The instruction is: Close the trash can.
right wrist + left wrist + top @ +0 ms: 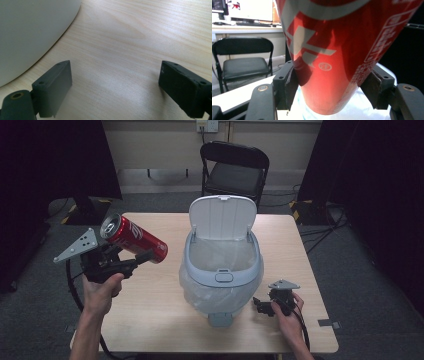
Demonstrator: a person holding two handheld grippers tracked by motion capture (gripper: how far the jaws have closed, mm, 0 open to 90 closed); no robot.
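Note:
A red soda can (134, 239) hangs tilted above the table's left side, and my left gripper (131, 258) is shut on it. Seen from the left gripper view, the can (332, 57) stands between both pads (291, 87), which press its sides. A light grey pedal bin (223, 265) with a clear liner stands at the table's middle, lid (222, 216) raised. My right gripper (260, 306) rests low on the table just right of the bin's base, open. In the right gripper view its jaws stand wide apart over bare wood, and the bin's wall (30, 32) curves at the left.
The wooden table (150, 305) has open surface around the bin. A black folding chair (234, 167) stands behind the table's far edge. Dark curtains hang at both sides. A cable trails from each gripper toward the near edge.

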